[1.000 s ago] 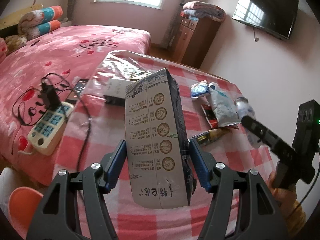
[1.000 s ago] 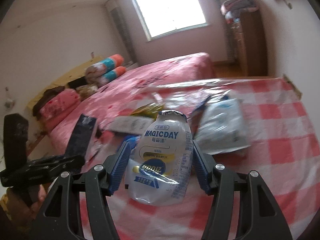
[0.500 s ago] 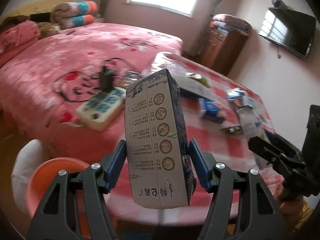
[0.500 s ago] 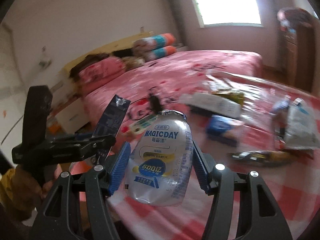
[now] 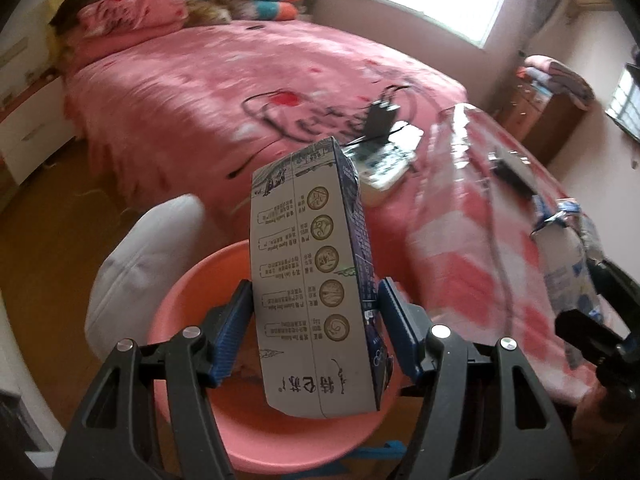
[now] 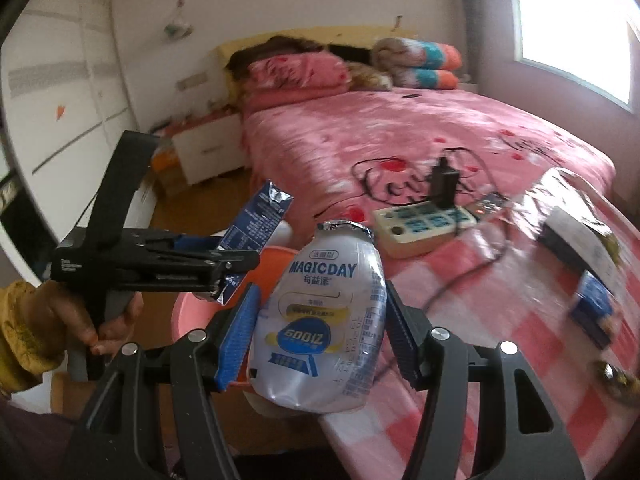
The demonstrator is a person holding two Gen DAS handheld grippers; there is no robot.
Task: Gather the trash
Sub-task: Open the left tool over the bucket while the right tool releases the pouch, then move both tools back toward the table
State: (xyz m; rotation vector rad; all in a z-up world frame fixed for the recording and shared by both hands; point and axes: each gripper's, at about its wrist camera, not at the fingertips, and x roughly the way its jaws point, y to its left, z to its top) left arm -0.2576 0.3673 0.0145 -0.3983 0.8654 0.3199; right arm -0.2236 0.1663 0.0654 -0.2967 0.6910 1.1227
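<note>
Both hands have swung away from the checked table (image 5: pixel 472 264) toward the pink basin (image 5: pixel 192 300) on the floor. Left gripper (image 5: pixel 316 320) squeezes the milk carton (image 5: pixel 308 280) right above the basin. Right gripper (image 6: pixel 320 328) squeezes the soft bottle (image 6: pixel 324 320), with the basin rim at 10 o'clock. Bring the bottle over the middle too, then let go gently. Farther off, more trash waits on the table at 2 o'clock.

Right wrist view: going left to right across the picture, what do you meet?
Person's hand on the left gripper → blue carton held in it → MAGICDAY bottle in the right gripper → power strip → white-topped box on the checked table.
</note>
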